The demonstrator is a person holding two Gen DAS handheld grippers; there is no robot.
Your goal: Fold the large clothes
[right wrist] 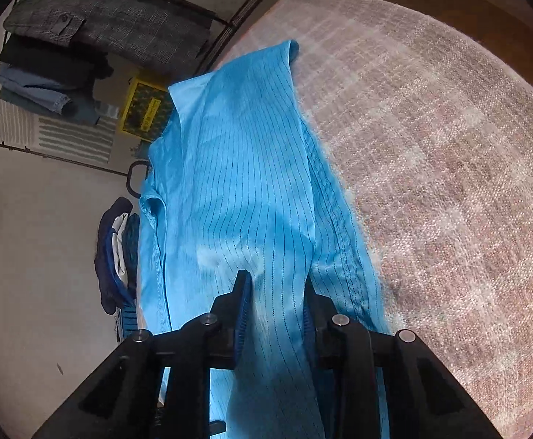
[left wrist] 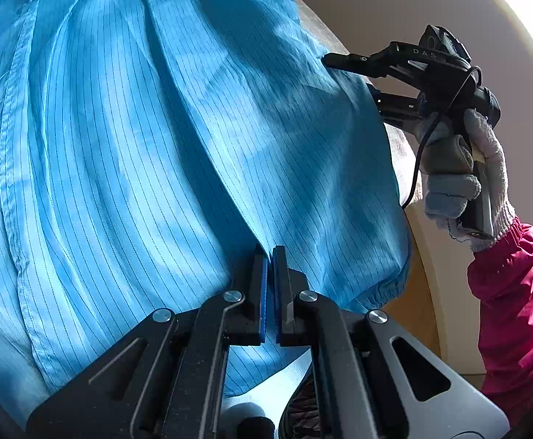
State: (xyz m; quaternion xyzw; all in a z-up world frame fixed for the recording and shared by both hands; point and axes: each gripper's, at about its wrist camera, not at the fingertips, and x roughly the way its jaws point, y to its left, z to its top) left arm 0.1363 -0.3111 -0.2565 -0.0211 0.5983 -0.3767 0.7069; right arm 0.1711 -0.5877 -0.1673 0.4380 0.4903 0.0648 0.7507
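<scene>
The blue garment (left wrist: 149, 153) is spread over the woven surface (right wrist: 449, 183), filling the left and centre of the left wrist view and running from the lower centre to the upper centre of the right wrist view. The left gripper (left wrist: 270, 256) is clenched, its fingers pinched on a ridge of the cloth. The right gripper (right wrist: 277, 292) stands slightly apart with a fold of cloth between its fingers; whether the pads press on it cannot be told.

Risk: the fabric is thin, smooth and slippery-looking, with fine dark pinstripes and stitched seams. A shallow pinch is judged liable to slip under tension. Uneven pull between the two grippers would skew the fold. The coarse, textured surface may drag the cloth and bunch it.
</scene>
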